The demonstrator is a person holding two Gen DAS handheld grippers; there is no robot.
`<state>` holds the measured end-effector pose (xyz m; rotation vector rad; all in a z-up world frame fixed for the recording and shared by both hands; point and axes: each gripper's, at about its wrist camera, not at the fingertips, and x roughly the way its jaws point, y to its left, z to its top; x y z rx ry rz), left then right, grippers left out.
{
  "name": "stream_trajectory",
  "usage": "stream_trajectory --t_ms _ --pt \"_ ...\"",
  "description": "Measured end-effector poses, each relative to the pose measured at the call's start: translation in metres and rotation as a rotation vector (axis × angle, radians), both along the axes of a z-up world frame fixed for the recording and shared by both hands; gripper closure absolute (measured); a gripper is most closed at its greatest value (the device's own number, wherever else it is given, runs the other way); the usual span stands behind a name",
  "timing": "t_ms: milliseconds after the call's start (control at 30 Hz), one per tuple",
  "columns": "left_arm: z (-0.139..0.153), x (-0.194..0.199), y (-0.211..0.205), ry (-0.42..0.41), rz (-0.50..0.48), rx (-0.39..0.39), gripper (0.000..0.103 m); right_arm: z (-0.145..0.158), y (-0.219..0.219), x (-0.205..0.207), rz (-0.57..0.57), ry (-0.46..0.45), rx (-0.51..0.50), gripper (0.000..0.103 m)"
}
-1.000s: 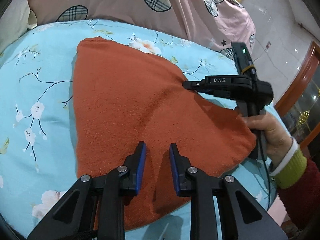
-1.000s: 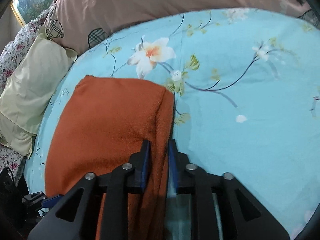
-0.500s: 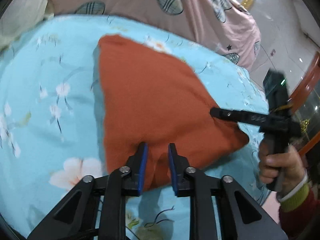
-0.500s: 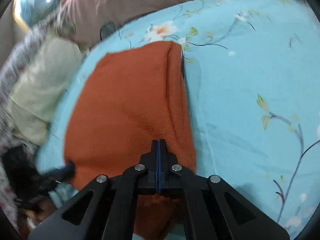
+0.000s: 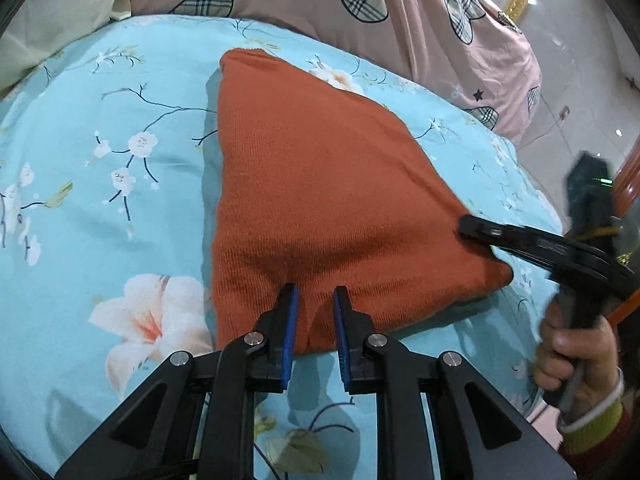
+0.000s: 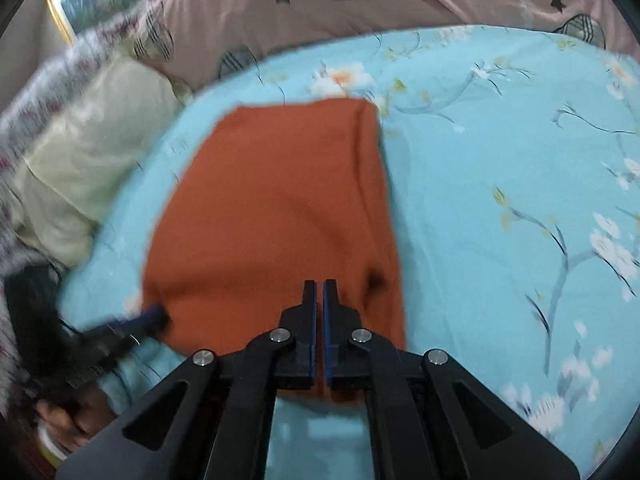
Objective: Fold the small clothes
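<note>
- A cream pillow (image 5: 52, 12) sits at the far left edge of the bed, against a pink quilt (image 5: 400, 12) with plaid patches that runs along the back.
- The light-blue floral sheet (image 5: 100, 208) covers the bed; a large pale lily print lies near the left gripper.
- The orange knit garment (image 5: 320, 184) lies folded on the sheet, roughly in the middle — flat at its far end, lifted slightly at its near edge.
- The left gripper (image 5: 313, 300) is at the garment's near edge with its blue-padded jaws apart, a raised fold of the knit standing between them; whether the pads press on it cannot be told.
- In the right wrist view the right gripper (image 6: 319, 292) has its jaws almost together, only a thin slit between the blue pads, over the garment's near edge — cloth shows below the fingers, but a grip cannot be confirmed.
- At the far right of the left wrist view, the person's hand (image 5: 576, 356) holds the right gripper's handle, its tip touching the garment's right corner.
</note>
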<state>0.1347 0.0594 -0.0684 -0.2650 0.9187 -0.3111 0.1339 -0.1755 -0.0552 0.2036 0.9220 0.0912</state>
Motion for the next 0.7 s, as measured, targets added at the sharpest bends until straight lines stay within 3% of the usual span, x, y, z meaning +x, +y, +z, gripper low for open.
stream_trajectory --t_ms 33,100,367,433,467,500,533,600,700 --pt "0.000 -0.001 0.000 -0.003 0.002 0.007 0.086 -0.009 -0.003 -0.001 -0.009 0.023 -0.026 0.103" --pt "-0.002 -0.002 -0.001 -0.006 0.010 0.011 0.086 -0.020 -0.016 -0.002 -0.024 0.025 0.045 0.103" --pt "0.006 -0.018 0.008 -0.006 0.038 0.022 0.083 0.001 -0.005 -0.023 -0.016 0.008 0.095 0.099" --pt "0.012 -0.028 0.009 -0.028 0.046 0.028 0.069 0.008 0.001 -0.034 0.006 -0.007 0.093 0.098" --pt "0.017 -0.036 0.009 -0.050 0.057 0.040 0.048 0.013 0.005 -0.041 0.019 -0.022 0.083 0.096" --pt "0.021 -0.042 0.009 -0.066 0.071 0.059 0.025 0.016 0.007 -0.046 0.028 -0.036 0.074 0.086" --pt "0.024 -0.050 0.009 -0.087 0.092 0.085 0.017 0.021 0.010 -0.055 0.037 -0.054 0.059 0.063" --pt "0.030 -0.065 0.009 -0.119 0.113 0.116 0.015 0.024 0.013 -0.065 0.041 -0.081 0.041 0.035" --pt "0.031 -0.082 0.010 -0.108 0.144 0.167 0.013 0.028 0.017 -0.086 0.052 -0.114 -0.001 0.035"
